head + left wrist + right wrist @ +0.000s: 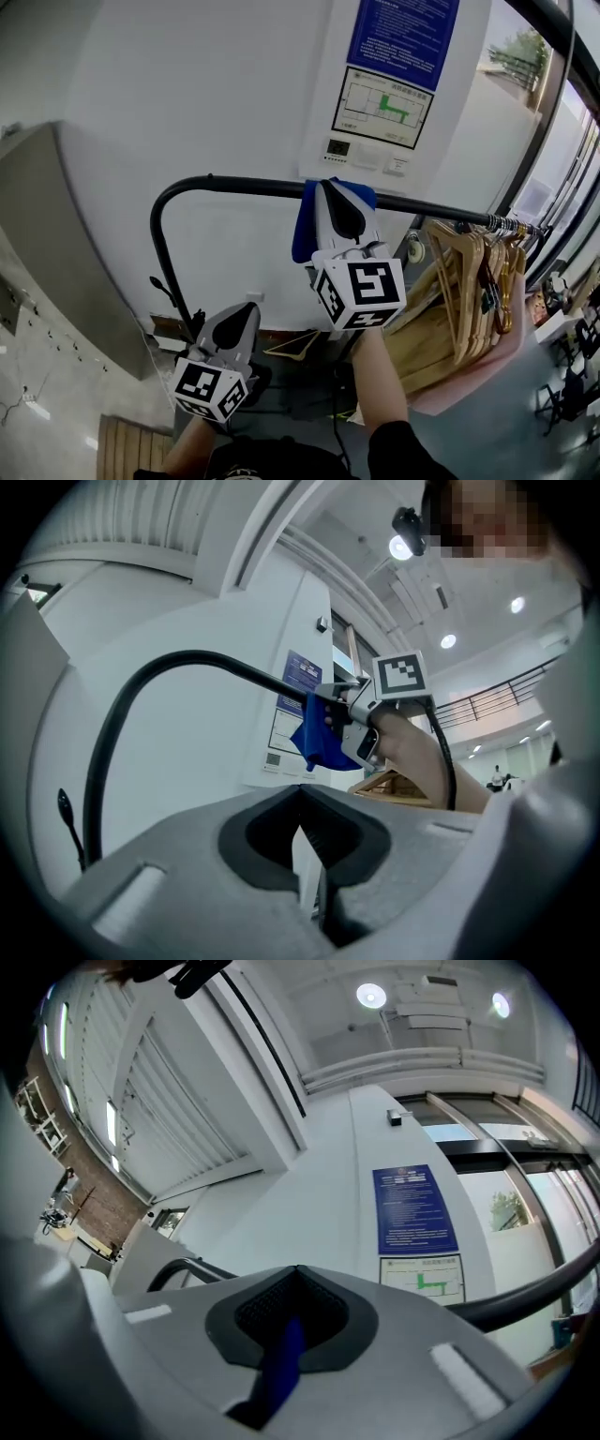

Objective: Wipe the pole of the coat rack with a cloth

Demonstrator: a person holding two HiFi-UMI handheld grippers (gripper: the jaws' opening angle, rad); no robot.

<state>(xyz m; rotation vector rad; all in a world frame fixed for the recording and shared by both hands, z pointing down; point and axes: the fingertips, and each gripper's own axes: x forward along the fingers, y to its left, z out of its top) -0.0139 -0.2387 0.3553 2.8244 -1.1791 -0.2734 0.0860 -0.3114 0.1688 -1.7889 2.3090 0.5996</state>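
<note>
Left gripper (246, 309) hangs low, jaws together and empty; right gripper (333, 187) jaws clamp the cloth (302, 234) at the pole (244, 185), which runs level, left-right.

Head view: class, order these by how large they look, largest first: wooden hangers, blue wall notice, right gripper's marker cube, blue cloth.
1. Wooden hangers.
2. Blue wall notice and the marker cube on the right gripper: too alike to rank; the cube is nearer.
3. Blue cloth, partly hidden by that gripper.
</note>
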